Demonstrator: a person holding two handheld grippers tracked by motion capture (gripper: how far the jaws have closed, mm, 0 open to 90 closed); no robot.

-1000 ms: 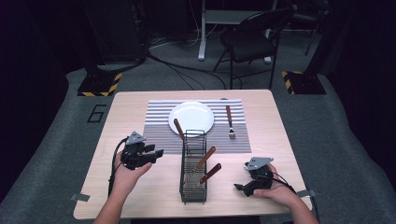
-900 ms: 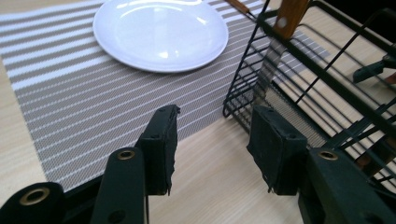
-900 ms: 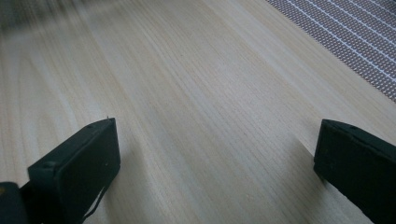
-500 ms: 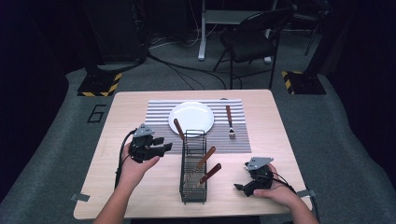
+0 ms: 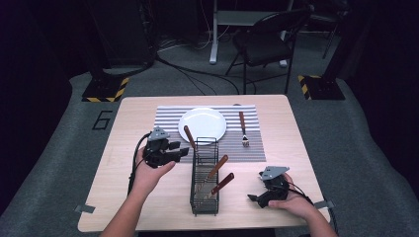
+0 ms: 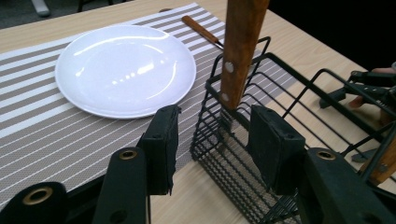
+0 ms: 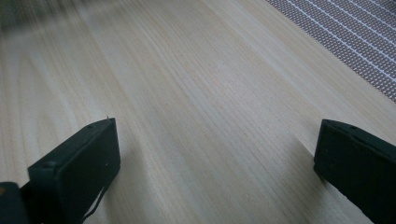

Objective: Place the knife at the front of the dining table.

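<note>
Left gripper: your left gripper (image 5: 181, 152) hangs at the wire rack's far-left corner with its jaws spread, nothing pinched; in the left gripper view (image 6: 212, 140) that corner sits in the gap between the pads, untouched.
Wood-handled utensil: it (image 6: 239, 51) stands tilted in the rack at that same corner, just beyond the pads; what it is below the handle you cannot tell.
Wire rack: the black wire rack (image 5: 204, 177) stands on the table with two more wooden handles (image 5: 217, 168) leaning in it.
Right gripper: your right gripper (image 5: 253, 198) rests low, right of the rack, jaws spread wide over bare wood.
Plate: a white plate (image 5: 202, 124) lies beyond the rack on the striped placemat (image 5: 167, 121).
Fork: the fork (image 5: 243, 130) lies beyond the rack, to its right, on the mat.
</note>
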